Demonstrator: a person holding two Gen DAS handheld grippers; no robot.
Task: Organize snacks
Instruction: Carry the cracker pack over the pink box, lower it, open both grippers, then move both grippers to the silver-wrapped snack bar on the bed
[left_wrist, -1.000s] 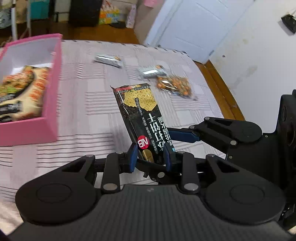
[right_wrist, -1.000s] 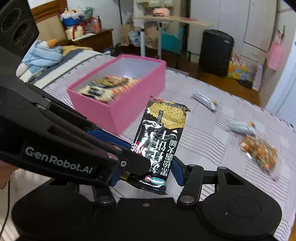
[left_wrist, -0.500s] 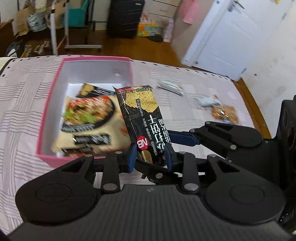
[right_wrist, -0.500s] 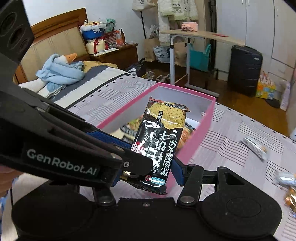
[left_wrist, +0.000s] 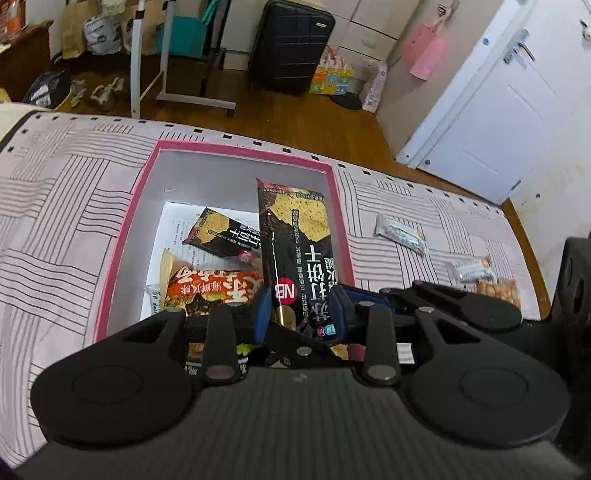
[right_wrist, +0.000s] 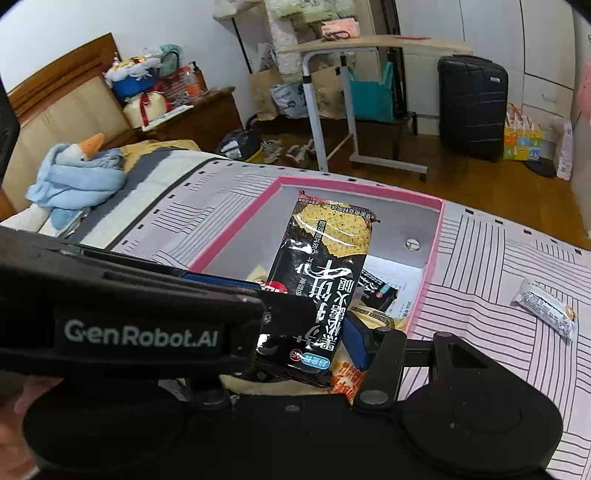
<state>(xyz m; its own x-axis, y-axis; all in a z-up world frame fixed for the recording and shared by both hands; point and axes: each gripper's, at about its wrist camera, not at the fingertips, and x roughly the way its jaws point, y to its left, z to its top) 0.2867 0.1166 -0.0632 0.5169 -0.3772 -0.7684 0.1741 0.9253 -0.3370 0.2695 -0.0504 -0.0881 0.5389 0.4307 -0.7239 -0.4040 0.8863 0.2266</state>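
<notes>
Left gripper (left_wrist: 300, 308): jaws clenched on the cracker pack (left_wrist: 299, 251), centre of frame.
Right gripper (right_wrist: 314, 332): jaws grasping the same pack (right_wrist: 325, 273) from its lower end.
Cracker pack: held upright over the pink box (left_wrist: 129, 218).
Box: on the bed (left_wrist: 55, 192); holds a second cracker pack (left_wrist: 225, 234) and an orange bag (left_wrist: 210, 288).
Right of frame: three loose snacks (left_wrist: 400, 234) on the bed.
</notes>
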